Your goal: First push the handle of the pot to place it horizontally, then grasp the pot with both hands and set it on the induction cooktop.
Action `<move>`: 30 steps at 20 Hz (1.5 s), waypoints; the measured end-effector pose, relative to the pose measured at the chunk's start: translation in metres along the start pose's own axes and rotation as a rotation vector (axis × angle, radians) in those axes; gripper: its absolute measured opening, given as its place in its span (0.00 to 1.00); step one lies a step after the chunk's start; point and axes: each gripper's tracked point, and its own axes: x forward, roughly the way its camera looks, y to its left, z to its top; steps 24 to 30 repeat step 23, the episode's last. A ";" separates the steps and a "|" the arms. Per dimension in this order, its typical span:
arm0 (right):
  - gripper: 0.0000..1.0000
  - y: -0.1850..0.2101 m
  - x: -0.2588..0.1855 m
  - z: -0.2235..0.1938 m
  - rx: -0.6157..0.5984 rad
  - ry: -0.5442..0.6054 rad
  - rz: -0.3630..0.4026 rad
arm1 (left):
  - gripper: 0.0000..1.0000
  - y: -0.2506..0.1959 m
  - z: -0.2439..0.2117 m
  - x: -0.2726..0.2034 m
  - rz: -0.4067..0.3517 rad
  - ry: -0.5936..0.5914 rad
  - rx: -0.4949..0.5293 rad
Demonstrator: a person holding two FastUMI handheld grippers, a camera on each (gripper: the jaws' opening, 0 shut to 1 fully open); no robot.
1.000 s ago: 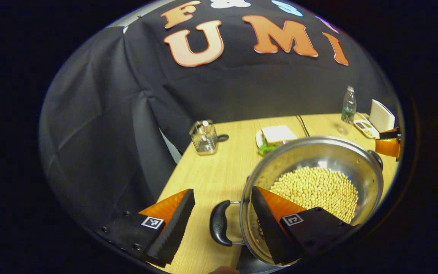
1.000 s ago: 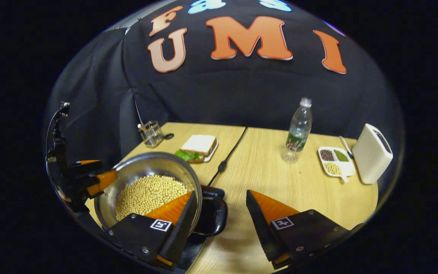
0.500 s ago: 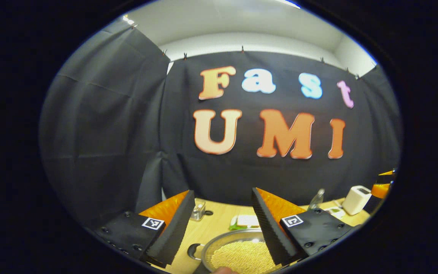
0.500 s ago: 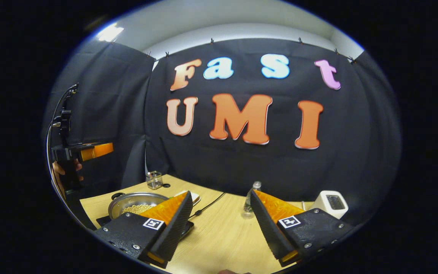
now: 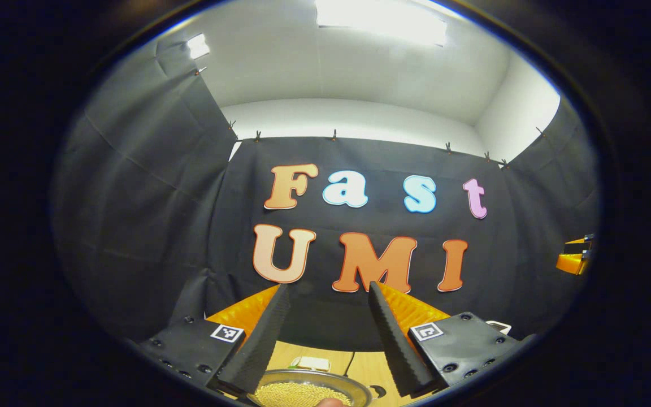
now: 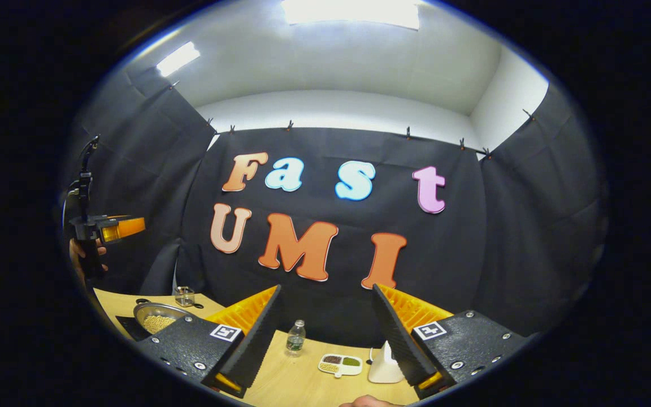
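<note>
Holding both hand-held grippers high above the pot (image 6: 157, 317), we have the left hand-held gripper (image 5: 325, 339) and the right hand-held gripper (image 6: 325, 333) spread wide, gripping nothing. The pot, full of beans, sits on the dark cooktop (image 6: 129, 324) at the worktop's (image 6: 297, 384) left end. Beyond the pot stand a glass jar (image 6: 185, 295) and a sandwich (image 5: 309, 363). Any careless downward swing could clip the pot's rim and scatter beans.

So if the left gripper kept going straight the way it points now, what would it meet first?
Nothing close. The left gripper is open and aims above the pot, at the black cloth wall. That wall looks like the first thing in line, though depth is hard to judge.
</note>
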 end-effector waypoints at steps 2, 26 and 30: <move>0.95 -0.014 -0.007 0.001 -0.023 -0.021 -0.020 | 0.91 -0.007 -0.002 -0.003 0.012 -0.014 -0.014; 0.95 -0.029 -0.016 -0.018 0.039 -0.045 -0.019 | 0.91 -0.053 -0.003 -0.015 -0.048 -0.040 0.014; 0.95 -0.029 -0.016 -0.018 0.039 -0.045 -0.019 | 0.91 -0.053 -0.003 -0.015 -0.048 -0.040 0.014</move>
